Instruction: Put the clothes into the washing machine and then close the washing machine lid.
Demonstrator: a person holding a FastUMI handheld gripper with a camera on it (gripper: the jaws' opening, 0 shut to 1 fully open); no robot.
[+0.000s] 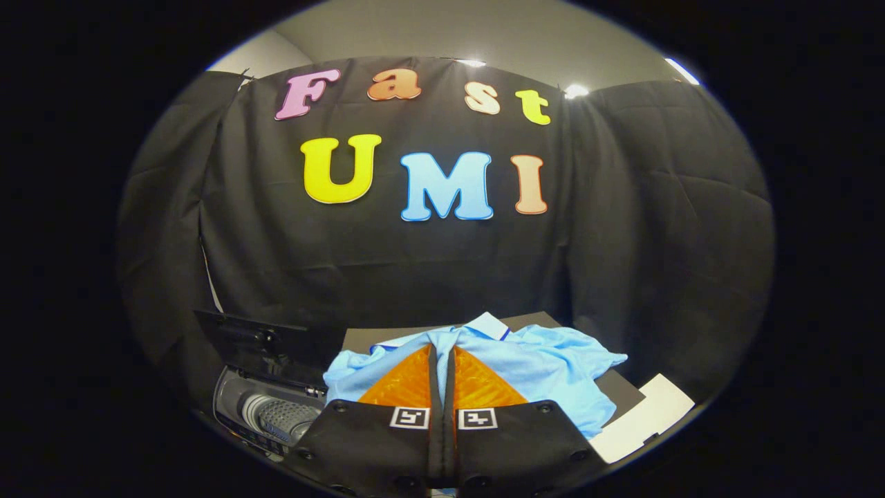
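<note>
My jaws (442, 353) are pressed together, tips pinching a fold of the light blue shirt (553, 366) so it lifts as one bundle. Rest of the shirt drapes beyond and right of my jaws over the dark worktop (622, 391). Washing machine (266, 408) sits low, left of my jaws, lid (252, 339) propped up and drum exposed, ready for loading. White paper (643, 418) lies right of my jaws. Next, I judge: swing left.
</note>
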